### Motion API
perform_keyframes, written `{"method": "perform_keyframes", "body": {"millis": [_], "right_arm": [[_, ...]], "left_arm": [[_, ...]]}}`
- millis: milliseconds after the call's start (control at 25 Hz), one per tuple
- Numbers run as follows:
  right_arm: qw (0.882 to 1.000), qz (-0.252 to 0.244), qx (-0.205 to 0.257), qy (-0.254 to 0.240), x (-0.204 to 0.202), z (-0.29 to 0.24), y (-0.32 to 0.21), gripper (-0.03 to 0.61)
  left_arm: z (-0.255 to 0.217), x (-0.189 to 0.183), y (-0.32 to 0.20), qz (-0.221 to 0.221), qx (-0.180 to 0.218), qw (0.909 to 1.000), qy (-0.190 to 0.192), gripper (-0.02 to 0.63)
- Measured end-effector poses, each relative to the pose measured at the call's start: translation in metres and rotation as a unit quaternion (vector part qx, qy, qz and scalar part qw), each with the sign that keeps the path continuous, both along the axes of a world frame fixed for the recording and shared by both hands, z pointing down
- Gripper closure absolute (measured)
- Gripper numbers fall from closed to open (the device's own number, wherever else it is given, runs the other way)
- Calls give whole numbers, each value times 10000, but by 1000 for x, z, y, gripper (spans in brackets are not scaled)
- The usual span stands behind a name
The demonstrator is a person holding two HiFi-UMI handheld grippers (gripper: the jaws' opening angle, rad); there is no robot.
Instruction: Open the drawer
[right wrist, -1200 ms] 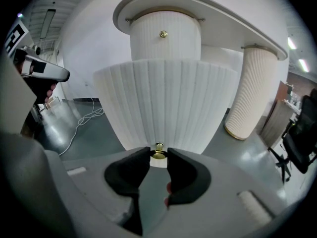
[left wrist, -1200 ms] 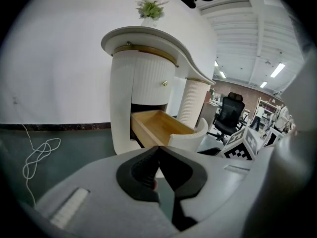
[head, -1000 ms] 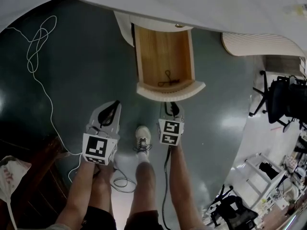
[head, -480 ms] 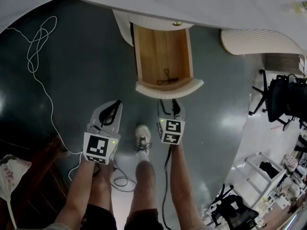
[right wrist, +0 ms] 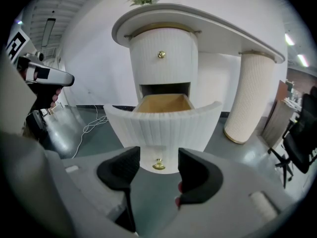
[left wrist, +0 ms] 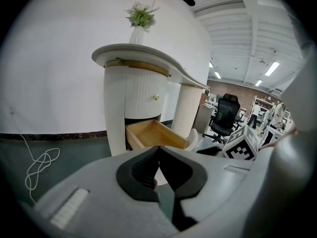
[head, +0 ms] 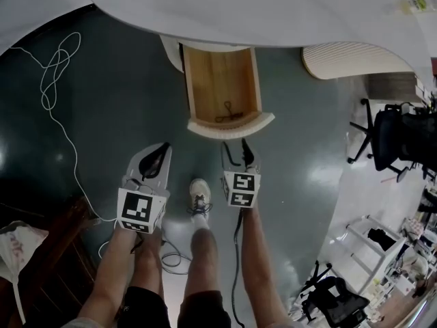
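The wooden drawer (head: 222, 87) stands pulled out from the white fluted cabinet (right wrist: 161, 58), its curved white front (right wrist: 163, 128) facing me. A small black looped thing (head: 229, 110) lies inside it. My right gripper (head: 239, 153) hangs just in front of the drawer front. Its jaws have just been opening and now stand open. In the right gripper view the brass knob (right wrist: 158, 164) shows through the gap beyond the pads, with nothing between them. My left gripper (head: 157, 157) is to the left of the drawer, shut and empty.
A white cable (head: 51, 87) loops over the dark floor at the left. A fluted column leg (right wrist: 247, 98) stands right of the cabinet, with a black office chair (head: 399, 139) beyond it. The person's shoe (head: 199, 195) is between the grippers. A closed upper drawer with a knob (right wrist: 161, 55) sits above.
The right gripper's jaws have spread apart and it has drawn slightly back from the drawer front. Both grippers have risen a little. The drawer stays pulled out.
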State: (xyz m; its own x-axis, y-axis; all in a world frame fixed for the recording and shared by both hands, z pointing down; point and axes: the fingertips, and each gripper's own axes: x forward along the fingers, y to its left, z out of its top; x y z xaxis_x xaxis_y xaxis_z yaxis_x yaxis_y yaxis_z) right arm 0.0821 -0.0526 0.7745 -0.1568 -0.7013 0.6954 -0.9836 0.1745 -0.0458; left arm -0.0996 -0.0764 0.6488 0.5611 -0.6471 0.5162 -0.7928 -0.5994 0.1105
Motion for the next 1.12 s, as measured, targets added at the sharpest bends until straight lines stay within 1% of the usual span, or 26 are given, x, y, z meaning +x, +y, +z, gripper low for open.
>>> {"method": "perform_keyframes", "body": {"millis": [160, 520, 720, 880, 1120], "right_arm": [[10000, 56, 30, -6, 6, -32, -2, 334], [9984, 148, 541, -52, 13, -145, -23, 334], [9964, 206, 813, -86, 19, -223, -36, 334], [9944, 222, 1033, -92, 21, -290, -42, 336], [9894, 87, 1447, -8, 22, -395, -44, 338]], "left_arm": [[-32, 4, -8, 12, 145, 9999, 23, 603], [-133, 21, -25, 67, 558, 9982, 194, 603], [-196, 32, -33, 112, 735, 9969, 272, 603], [-253, 35, -38, 136, 960, 9948, 296, 603], [-346, 42, -43, 107, 1337, 9899, 458, 603]]}}
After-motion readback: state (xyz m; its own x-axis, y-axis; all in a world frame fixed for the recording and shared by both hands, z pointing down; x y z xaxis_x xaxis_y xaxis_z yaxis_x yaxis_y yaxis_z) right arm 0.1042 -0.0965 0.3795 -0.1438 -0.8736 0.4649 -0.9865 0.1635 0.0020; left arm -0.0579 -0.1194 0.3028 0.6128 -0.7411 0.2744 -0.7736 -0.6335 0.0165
